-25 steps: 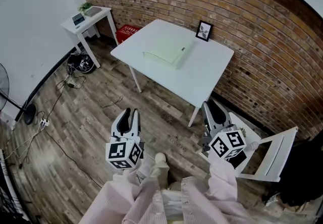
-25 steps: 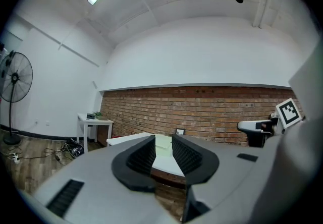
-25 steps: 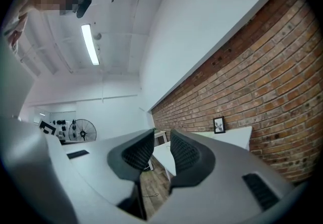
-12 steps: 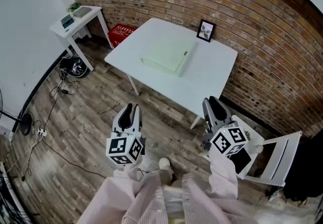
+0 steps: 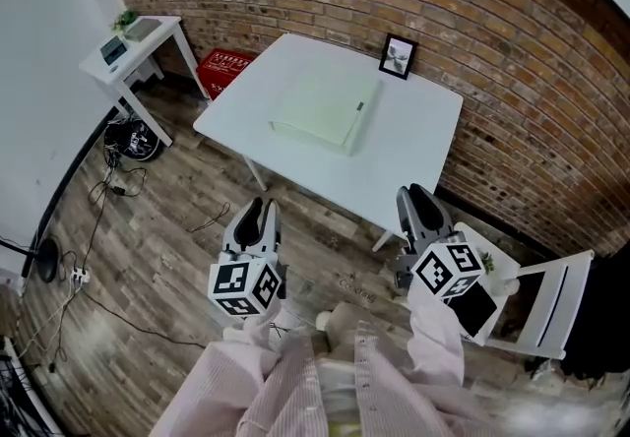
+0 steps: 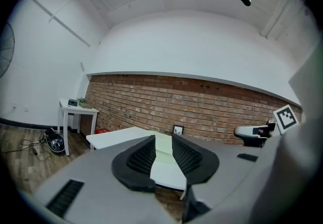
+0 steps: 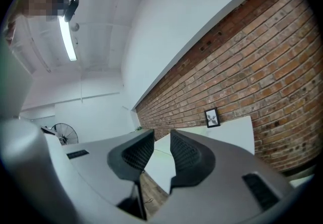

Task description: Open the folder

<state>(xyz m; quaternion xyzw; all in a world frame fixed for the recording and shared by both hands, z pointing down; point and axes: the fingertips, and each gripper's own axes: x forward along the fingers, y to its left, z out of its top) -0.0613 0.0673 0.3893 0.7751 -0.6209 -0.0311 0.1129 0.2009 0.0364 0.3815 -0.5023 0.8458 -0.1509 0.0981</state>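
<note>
Brick-walled room: left gripper (image 5: 258,209) and right gripper (image 5: 421,201), jaws slightly apart and empty, have neared the counter (image 5: 418,164); the folder (image 5: 320,108) lies shut mid-counter, well apart from both.

Bright, even light here; a ceiling tube (image 7: 67,39) glows in the right gripper view, and the white counter (image 5: 418,155) looks nearly washed out. Faint shadow beneath it. Fisheye bows the brick wall (image 5: 512,51), corners black, bottom edge slightly smeared.

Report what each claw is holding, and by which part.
Nothing. The left claw and right claw both stand open and empty; the folder lies on the table.
</note>
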